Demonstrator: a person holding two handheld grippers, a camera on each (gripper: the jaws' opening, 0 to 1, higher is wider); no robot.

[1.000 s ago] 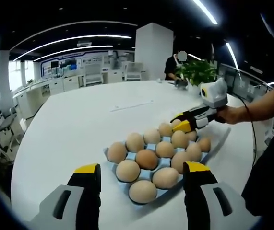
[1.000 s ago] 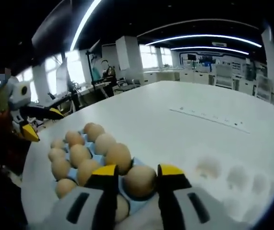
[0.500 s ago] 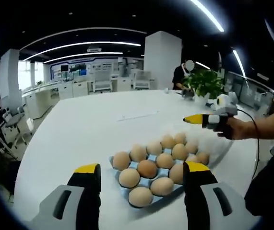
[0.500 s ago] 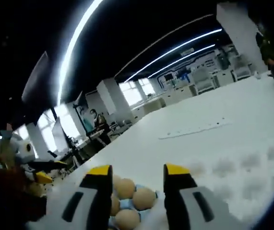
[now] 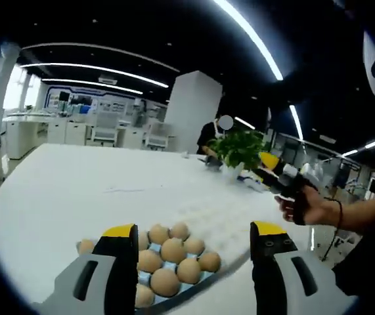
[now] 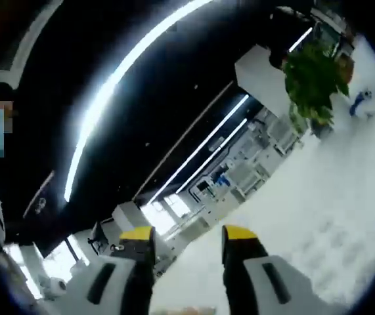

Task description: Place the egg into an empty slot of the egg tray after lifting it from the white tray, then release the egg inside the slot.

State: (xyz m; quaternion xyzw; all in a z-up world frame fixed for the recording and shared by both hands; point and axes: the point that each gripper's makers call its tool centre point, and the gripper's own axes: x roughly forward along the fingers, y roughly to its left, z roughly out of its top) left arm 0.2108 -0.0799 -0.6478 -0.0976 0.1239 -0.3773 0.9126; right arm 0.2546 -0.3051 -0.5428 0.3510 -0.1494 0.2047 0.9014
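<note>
A blue egg tray [image 5: 197, 283] full of brown eggs [image 5: 173, 250] lies on the white table, just ahead of my left gripper [image 5: 194, 230]. That gripper is open, with nothing between its yellow-tipped jaws. To the right of the eggs lies the white tray [image 5: 232, 220] with pale dimples. Further right a hand [image 5: 305, 207] holds my right gripper [image 5: 270, 164] up in the air, well clear of the eggs. In the right gripper view my right gripper [image 6: 187, 233] stands open and empty, pointing upward toward the ceiling lights.
A potted green plant [image 5: 240, 147] stands at the table's far side, with a person [image 5: 208, 138] behind it. The plant [image 6: 312, 75] also appears at the upper right of the right gripper view, above the white table [image 6: 318, 216]. Office desks and chairs stand far behind.
One second ago my right gripper was shut on an egg sitting in the blue tray. It has since opened, left the egg there and risen away. Both views have tilted upward.
</note>
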